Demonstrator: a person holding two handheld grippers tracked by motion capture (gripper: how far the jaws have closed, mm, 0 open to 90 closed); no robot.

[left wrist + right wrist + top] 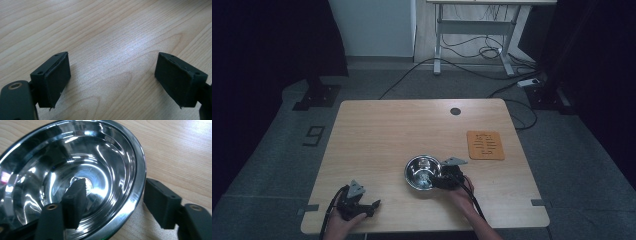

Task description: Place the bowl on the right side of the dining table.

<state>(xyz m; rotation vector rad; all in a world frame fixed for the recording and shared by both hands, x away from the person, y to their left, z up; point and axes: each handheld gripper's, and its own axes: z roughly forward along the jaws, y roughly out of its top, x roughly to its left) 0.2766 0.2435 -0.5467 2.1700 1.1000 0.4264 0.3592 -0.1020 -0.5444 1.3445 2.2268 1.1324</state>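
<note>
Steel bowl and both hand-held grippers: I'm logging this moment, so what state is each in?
Steel bowl: upright on the table, empty.
Right hand-held gripper: open, one jaw inside the bowl, one outside, straddling the rim, not clamped.
Left hand-held gripper: open, holding nothing, above bare wood.
Orange mat: flat, nothing on it.

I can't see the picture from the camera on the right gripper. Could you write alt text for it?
A shiny steel bowl on a light wooden table, seen close up, with the right gripper straddling its near rim: one black jaw sits inside the bowl, the other outside. The jaws are apart and not yet pressed onto the rim.
</note>
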